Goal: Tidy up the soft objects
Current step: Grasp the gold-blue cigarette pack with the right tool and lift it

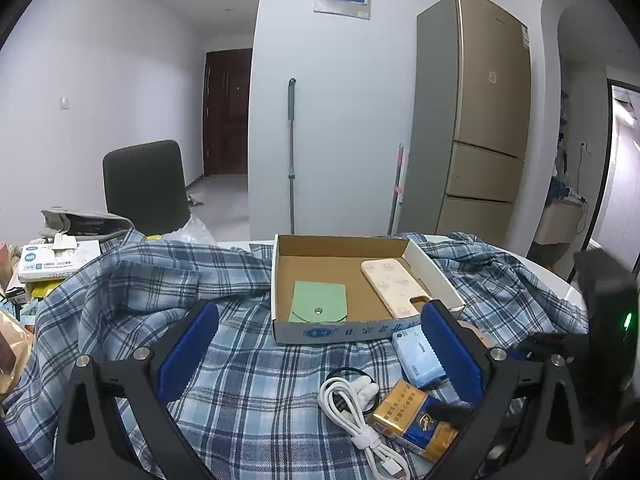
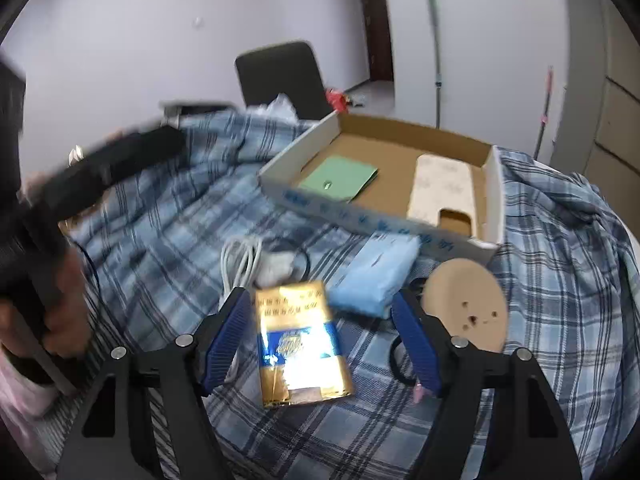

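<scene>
One gold packet [image 2: 298, 338] between right tongs [image 2: 316, 340]

Cool, even indoor light fills both views, with soft shadows. The left wrist view is sharp; straight lines such as the fridge [image 1: 476, 120] bow near its dark rounded corners. The right wrist view is smeared by motion blur, and the gold pack [image 2: 300, 344] carries blown-out white glare.

We are in a lived-in home: a tall gold fridge [image 1: 480, 120] stands far right, a mop [image 1: 291, 152] leans on the white wall, a dark wooden door [image 1: 227, 112] closes the hallway, and a plaid cloth [image 1: 240, 380] covers the near table.
</scene>
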{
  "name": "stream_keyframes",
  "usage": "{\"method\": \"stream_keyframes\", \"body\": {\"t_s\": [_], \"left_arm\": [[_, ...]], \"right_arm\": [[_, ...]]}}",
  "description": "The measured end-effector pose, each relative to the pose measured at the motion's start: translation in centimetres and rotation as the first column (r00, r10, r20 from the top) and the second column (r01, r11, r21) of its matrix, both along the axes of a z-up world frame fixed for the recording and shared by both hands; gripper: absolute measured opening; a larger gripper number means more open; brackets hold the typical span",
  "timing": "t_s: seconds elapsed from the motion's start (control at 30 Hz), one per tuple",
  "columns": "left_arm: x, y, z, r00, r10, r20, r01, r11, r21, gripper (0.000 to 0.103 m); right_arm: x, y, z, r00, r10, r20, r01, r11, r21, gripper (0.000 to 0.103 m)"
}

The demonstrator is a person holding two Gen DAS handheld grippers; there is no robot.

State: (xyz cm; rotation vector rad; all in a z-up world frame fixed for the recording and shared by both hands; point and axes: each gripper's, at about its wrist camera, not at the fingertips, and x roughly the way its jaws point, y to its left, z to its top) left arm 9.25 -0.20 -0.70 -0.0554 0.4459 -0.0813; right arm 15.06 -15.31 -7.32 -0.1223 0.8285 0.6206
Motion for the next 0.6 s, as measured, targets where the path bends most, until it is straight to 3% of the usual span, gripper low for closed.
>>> {"method": "stream_keyframes", "body": {"t_s": [0.1, 0.3, 0.53, 0.6], "left_arm": [[0.1, 0.1, 0.1, 1.0, 0.005, -0.017, -0.005, 1.0, 0.0, 0.097], [0.5, -0.3, -0.3, 0.998, 0.004, -0.057, -0.003, 1.0, 0.014, 0.097], [0.7, -0.4, -0.7, 0.997, 0.003, -0.073, -0.002, 1.0, 0.025, 0.097], [0.8, -0.5, -0.8, 0.997, 0.005, -0.08, -0.003, 1.0, 0.027, 0.097]], "right_arm": [[-0.1, 1.0, -1.0, 0.999, 0.036, -0.025, -0.037, 0.999, -0.039, 0.072], [0.8, 1.8, -3.0, 0.993, 0.042, -0.106, -0.053, 0.993, -0.101, 0.072], [1.4, 2.4, -4.1, 0.985, 0.053, -0.165, -0.072, 0.991, -0.115, 0.067], [1.3, 2.3, -4.1, 0.986, 0.049, -0.158, -0.068, 0.991, -0.116, 0.058]]}}
